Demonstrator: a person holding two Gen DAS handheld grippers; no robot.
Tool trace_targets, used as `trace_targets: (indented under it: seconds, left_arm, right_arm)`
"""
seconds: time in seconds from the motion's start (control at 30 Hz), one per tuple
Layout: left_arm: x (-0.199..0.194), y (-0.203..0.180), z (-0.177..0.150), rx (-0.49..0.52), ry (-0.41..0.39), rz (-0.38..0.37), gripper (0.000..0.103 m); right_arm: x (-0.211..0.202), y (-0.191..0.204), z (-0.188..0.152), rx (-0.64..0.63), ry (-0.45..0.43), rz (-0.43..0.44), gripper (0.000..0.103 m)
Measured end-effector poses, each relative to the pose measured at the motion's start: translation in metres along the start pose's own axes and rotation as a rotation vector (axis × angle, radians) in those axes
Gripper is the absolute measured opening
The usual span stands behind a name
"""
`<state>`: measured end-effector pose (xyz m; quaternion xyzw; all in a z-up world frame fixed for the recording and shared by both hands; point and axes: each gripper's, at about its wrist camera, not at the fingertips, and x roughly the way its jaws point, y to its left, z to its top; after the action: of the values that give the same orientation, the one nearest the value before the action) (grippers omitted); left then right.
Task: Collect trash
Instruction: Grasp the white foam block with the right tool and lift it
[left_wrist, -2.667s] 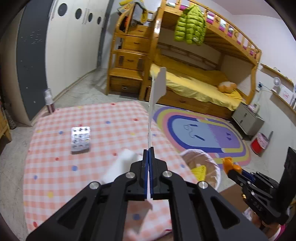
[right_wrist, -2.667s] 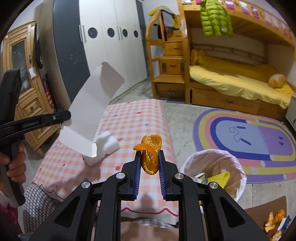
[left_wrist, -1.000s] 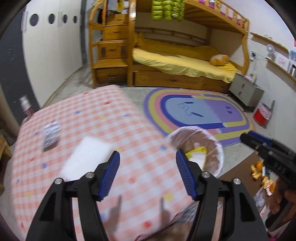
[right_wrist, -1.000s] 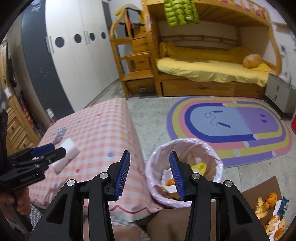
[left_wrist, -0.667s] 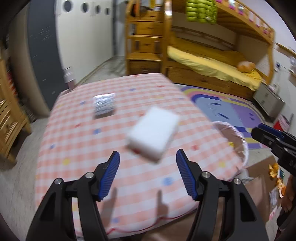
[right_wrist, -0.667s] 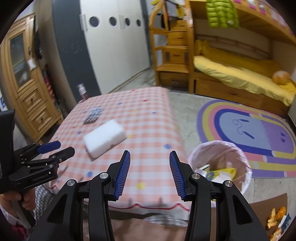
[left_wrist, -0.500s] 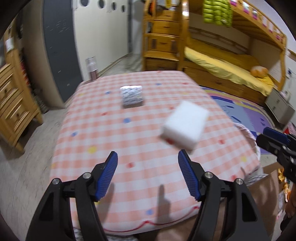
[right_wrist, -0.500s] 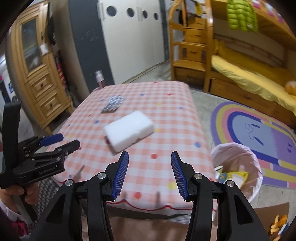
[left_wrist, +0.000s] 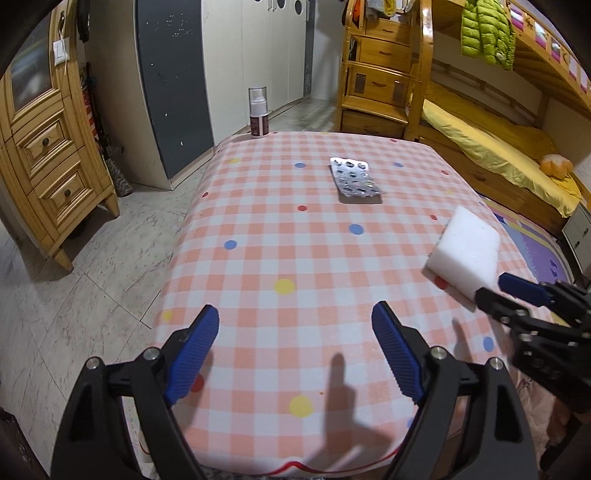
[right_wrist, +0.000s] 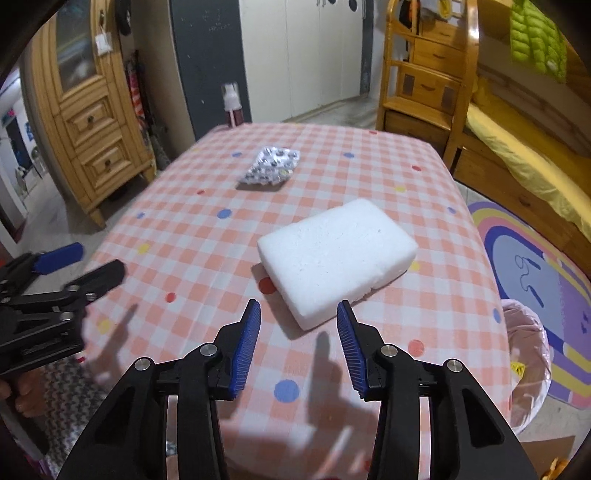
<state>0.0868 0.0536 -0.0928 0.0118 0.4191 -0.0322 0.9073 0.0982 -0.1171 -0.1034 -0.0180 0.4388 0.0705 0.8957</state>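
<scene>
Foam block (right_wrist: 338, 258) sits mid-frame ahead of the right hand-held gripper (right_wrist: 298, 345), whose empty jaws are narrowing, probably to fit it. Left hand-held gripper (left_wrist: 295, 354), empty and widening, faces the blister pack (left_wrist: 355, 180) lying higher up on the table (left_wrist: 258, 266).

Nothing readable anywhere, honestly. Blister pack (left_wrist: 355, 180) on the table: just foil bumps, no print legible. Spray bottle (left_wrist: 258, 112) at the far edge has a dark label band, too small to make out. Some pale marking on the side of the left gripper (right_wrist: 82, 270) body in the right wrist view, way too blurry to read. Small white tag hanging on the cabinet (left_wrist: 60, 51): blank as far as can be told. Tiny specks on the dark wardrobe panel (left_wrist: 173, 77), not letters.
</scene>
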Motion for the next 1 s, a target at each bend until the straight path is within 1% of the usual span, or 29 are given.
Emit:
trace_targets:
  seconds: [0.07,0.1,0.13,0.23,0.33,0.4,0.47,0.6,0.63,0.67,0.73,0.87,0.97,1.0]
  left_arm:
    - [0.003,0.001,0.002,-0.003,0.004,-0.001,0.082]
    - [0.005,0.000,0.003,-0.001,0.005,-0.001,0.082]
    - [0.005,-0.001,0.004,0.002,0.005,0.000,0.082]
    - [0.011,-0.007,0.011,0.017,0.004,-0.005,0.083]
    - [0.019,-0.017,0.022,0.032,0.006,-0.025,0.085]
    - [0.025,-0.025,0.031,0.039,0.003,-0.041,0.088]
    - [0.035,-0.035,0.044,0.047,-0.002,-0.050,0.093]
    - [0.057,-0.053,0.064,0.059,0.014,-0.071,0.094]
    - [0.064,-0.057,0.070,0.059,0.021,-0.080,0.093]
    - [0.072,-0.061,0.075,0.055,0.027,-0.089,0.089]
    - [0.085,-0.068,0.082,0.060,0.044,-0.096,0.086]
    - [0.107,-0.079,0.090,0.080,0.062,-0.050,0.085]
    - [0.123,-0.081,0.095,0.069,0.090,-0.029,0.080]
    - [0.125,-0.080,0.096,0.069,0.083,-0.023,0.080]
  right_arm:
    - [0.012,-0.001,0.002,0.020,0.016,-0.008,0.045]
    - [0.014,-0.001,0.002,0.024,0.017,-0.009,0.041]
    - [0.013,-0.002,0.003,0.026,0.004,-0.016,0.017]
    - [-0.002,-0.007,0.004,0.015,-0.050,-0.036,0.014]
    - [-0.016,-0.015,0.008,0.001,-0.085,-0.044,0.013]
    - [-0.023,-0.024,0.010,0.013,-0.105,-0.050,0.013]
    - [-0.030,-0.034,0.013,0.032,-0.122,-0.053,0.013]
    - [-0.035,-0.054,0.015,0.068,-0.143,-0.056,0.014]
    - [-0.034,-0.057,0.015,0.073,-0.144,-0.057,0.014]
    - [-0.034,-0.060,0.016,0.078,-0.145,-0.057,0.014]
    - [-0.033,-0.064,0.016,0.084,-0.145,-0.052,0.014]
    - [-0.031,-0.070,0.016,0.085,-0.144,-0.046,0.014]
    - [-0.031,-0.071,0.015,0.084,-0.147,-0.045,0.014]
    - [-0.031,-0.071,0.014,0.085,-0.148,-0.044,0.014]
